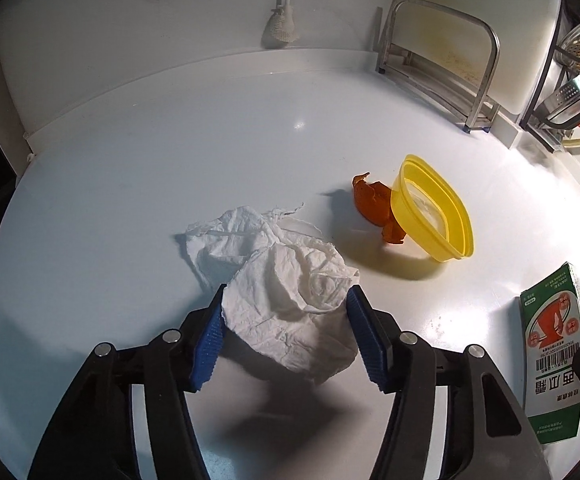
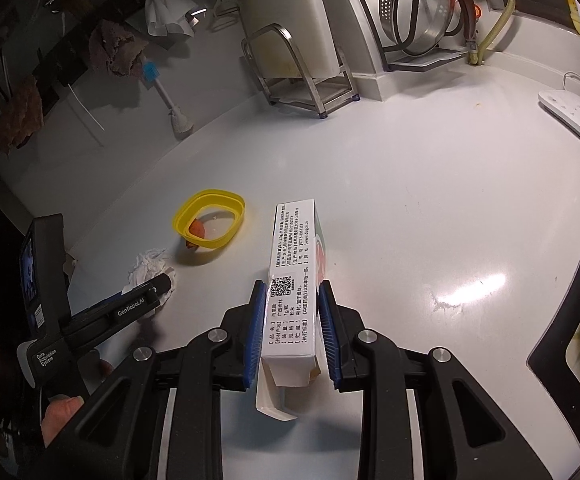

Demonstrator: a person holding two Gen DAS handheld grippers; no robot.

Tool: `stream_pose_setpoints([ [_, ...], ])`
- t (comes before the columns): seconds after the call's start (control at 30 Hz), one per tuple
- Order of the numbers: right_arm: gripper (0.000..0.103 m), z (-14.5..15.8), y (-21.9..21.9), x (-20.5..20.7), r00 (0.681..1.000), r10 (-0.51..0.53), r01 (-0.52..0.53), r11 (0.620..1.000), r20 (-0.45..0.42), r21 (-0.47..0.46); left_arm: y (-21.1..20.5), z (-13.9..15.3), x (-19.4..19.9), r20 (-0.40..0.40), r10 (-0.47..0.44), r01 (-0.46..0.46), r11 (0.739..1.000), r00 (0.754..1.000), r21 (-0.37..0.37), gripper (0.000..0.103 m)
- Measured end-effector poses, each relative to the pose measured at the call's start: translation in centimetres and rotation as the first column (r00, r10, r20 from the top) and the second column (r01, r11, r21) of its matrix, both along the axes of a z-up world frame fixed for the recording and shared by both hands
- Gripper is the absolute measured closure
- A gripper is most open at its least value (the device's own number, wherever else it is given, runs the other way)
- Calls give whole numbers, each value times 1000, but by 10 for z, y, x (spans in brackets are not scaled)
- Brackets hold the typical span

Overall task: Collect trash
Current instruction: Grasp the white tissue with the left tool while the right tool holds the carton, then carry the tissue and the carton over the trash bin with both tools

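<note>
A crumpled white tissue sits between the blue pads of my left gripper, and both pads touch its sides. A second crumpled tissue lies just behind it on the white counter. Farther right a yellow plastic tub lies tipped on its side against an orange peel. My right gripper is shut on a white and green carton box that points away along the counter. In the right wrist view the tissue, the tub and the peel lie to the left.
A metal rack with a white cutting board stands at the back wall, beside a dish brush. A white lamp base sits at the far right and a steel colander behind. A person's fingers hold the left gripper's handle.
</note>
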State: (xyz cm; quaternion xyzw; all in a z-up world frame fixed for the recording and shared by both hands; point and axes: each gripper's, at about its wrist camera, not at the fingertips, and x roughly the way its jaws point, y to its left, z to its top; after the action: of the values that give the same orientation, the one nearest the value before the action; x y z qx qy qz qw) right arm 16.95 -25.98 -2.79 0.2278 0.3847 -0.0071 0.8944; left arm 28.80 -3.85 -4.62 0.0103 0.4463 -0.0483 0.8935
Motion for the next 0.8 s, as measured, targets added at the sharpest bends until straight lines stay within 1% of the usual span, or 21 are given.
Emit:
stream_pose_setpoints([
  [0.03, 77, 0, 1, 0, 1000, 1, -1, 1000, 0, -1, 0, 1, -1, 3, -3, 3, 1000, 1000, -1, 57],
  [0.07, 77, 0, 2, -1, 1000, 2, -2, 1000, 0, -2, 0, 1, -2, 5, -8, 8, 1000, 1000, -5, 61],
  [0.13, 77, 0, 4, -2, 1000, 7, -7, 1000, 1, -3, 0, 2, -3, 5, -16, 16, 1000, 1000, -15, 78],
  [0.23, 77, 1, 6, -4, 1000, 11, -11, 1000, -1, -7, 1, 4, -8, 3, -28, 28, 999, 1000, -28, 87],
  [0.37, 77, 2, 9, -11, 1000, 16, -16, 1000, -5, -16, 7, 9, -24, 9, -42, 42, 998, 999, -49, 89],
  [0.43, 77, 2, 12, -16, 1000, 29, -29, 999, -9, -16, 9, 14, -39, 33, -43, 44, 998, 999, -40, 89],
  [0.6, 77, 7, 19, -43, 999, 37, -37, 999, -12, -36, 6, 29, -87, 117, -83, 82, 997, 990, 14, 89],
  [0.8, 77, 16, 28, -85, 999, 32, -33, 998, -17, -57, 3, 45, -147, 148, -144, 145, 989, 979, 5, 89],
])
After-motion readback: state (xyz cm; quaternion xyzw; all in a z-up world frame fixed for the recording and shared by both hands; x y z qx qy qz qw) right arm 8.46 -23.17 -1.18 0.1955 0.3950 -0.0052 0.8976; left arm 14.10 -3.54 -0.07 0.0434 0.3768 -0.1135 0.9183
